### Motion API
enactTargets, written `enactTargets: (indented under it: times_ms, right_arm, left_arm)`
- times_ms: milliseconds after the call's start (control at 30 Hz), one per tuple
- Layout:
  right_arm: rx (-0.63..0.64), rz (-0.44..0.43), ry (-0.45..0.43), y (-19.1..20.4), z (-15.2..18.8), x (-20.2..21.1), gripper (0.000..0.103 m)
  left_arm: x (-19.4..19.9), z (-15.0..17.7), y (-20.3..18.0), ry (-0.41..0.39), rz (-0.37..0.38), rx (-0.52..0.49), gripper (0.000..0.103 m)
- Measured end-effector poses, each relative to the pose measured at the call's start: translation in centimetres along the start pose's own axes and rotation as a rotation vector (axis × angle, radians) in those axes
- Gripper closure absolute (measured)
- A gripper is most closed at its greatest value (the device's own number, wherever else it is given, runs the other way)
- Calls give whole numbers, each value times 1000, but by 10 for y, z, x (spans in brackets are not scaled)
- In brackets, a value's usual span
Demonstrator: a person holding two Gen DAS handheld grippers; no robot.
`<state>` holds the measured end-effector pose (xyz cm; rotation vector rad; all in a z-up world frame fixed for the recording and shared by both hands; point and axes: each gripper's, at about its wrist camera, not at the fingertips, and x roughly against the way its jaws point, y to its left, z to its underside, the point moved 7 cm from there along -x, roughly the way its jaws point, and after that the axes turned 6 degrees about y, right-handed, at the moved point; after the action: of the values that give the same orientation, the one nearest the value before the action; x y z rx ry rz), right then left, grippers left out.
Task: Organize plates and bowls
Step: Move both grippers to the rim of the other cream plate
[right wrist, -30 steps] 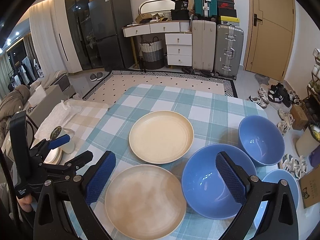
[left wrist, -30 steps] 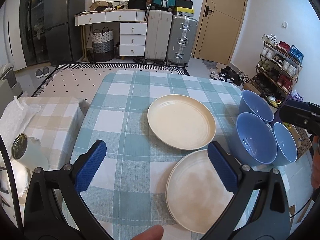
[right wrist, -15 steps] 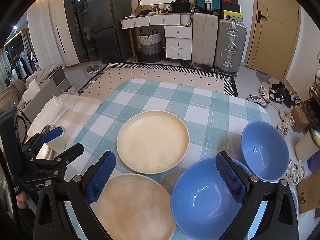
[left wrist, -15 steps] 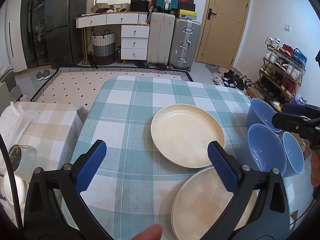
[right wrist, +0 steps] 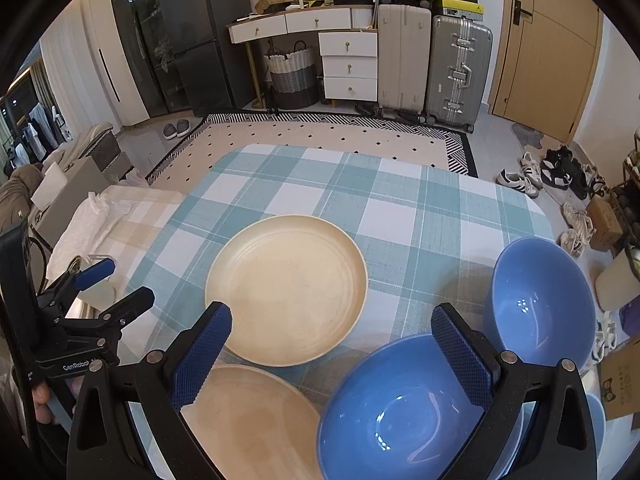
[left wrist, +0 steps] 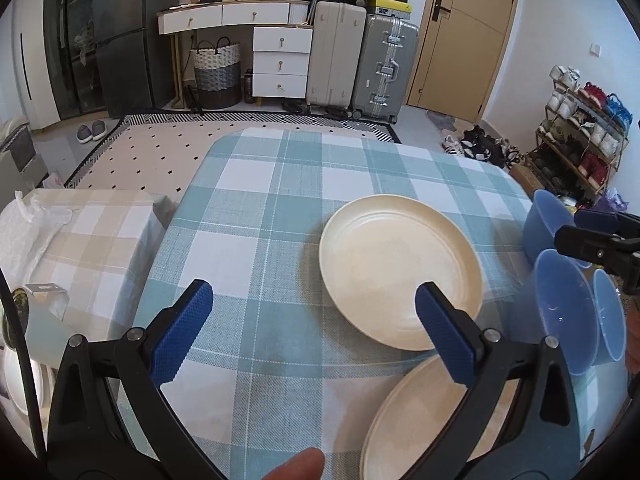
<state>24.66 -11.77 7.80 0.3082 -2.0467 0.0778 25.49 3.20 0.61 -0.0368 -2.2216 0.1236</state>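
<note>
While hovering above the checked tablecloth (left wrist: pixel 256 208), left gripper (left wrist: pixel 312 336) and right gripper (right wrist: pixel 332 354) spread wide and empty; two cream plates (right wrist: pixel 286 288) side by side, blue bowls (right wrist: pixel 540 300) just right of them.

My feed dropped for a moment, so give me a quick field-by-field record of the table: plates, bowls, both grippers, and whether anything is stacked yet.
surface: table with teal checked cloth
far plate: cream, flat on the cloth, empty
near plate: cream, apart from the far one
near bowl: blue
far bowl: blue
third bowl: blue, at the table's right edge
left gripper: open, holds nothing
right gripper: open, holds nothing
stacked: plates not yet; bowls cannot tell
</note>
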Motion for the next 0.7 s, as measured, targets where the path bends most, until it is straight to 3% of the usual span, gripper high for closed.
enactTargets:
  times_ms: [700]
  right_arm:
    - [6,44,134,-22,-12,-85,1]
  left_arm:
    - [-86,1,4,131,13,15,3]
